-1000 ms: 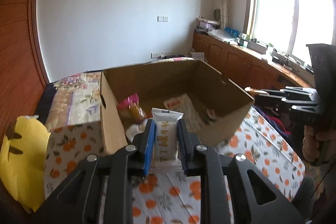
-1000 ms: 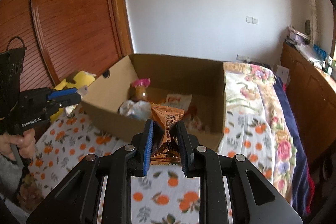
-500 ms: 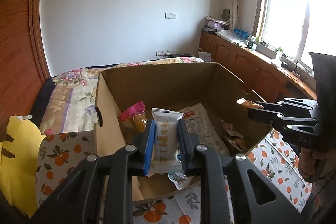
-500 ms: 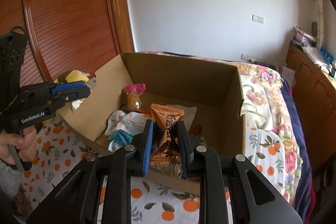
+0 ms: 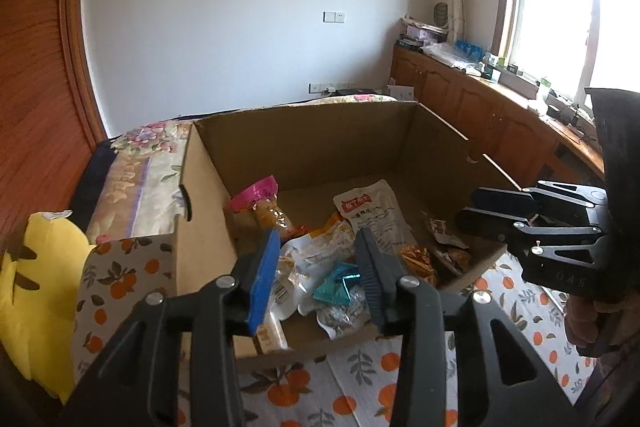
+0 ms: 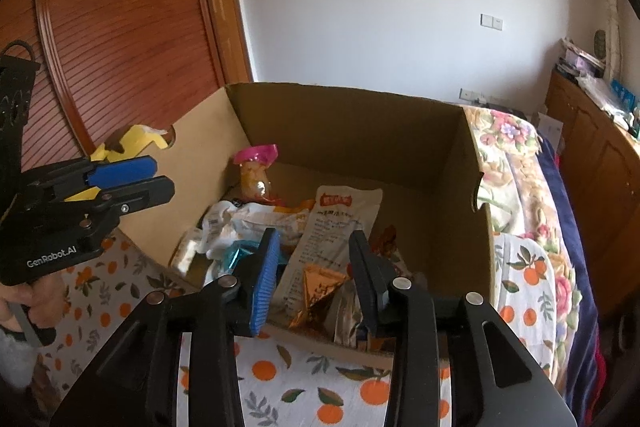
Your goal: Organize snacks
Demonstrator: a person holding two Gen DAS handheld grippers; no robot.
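An open cardboard box (image 5: pixel 312 143) (image 6: pixel 348 123) sits on an orange-print cloth and holds several snack packets. My left gripper (image 5: pixel 318 267) is open and empty above the box's near left corner. The white packet (image 5: pixel 276 283) it held lies in the box below its blue pad. My right gripper (image 6: pixel 314 267) is open and empty above the box's near edge. The orange foil packet (image 6: pixel 320 285) lies in the box just beneath it. A large white pouch (image 6: pixel 336 227) and a pink-topped packet (image 6: pixel 256 171) lie further in. The right gripper also shows in the left wrist view (image 5: pixel 500 211), and the left gripper shows in the right wrist view (image 6: pixel 128 179).
A yellow plush toy (image 5: pixel 28 291) lies left of the box. A flowered bedspread (image 6: pixel 516 163) runs behind and to the right. Wooden cabinets (image 5: pixel 480 107) stand under the window. A wooden sliding door (image 6: pixel 120 27) is on the left.
Both grippers moved forward over the box and opened. The white packet dropped from the left one and the orange foil packet from the right one into the box.
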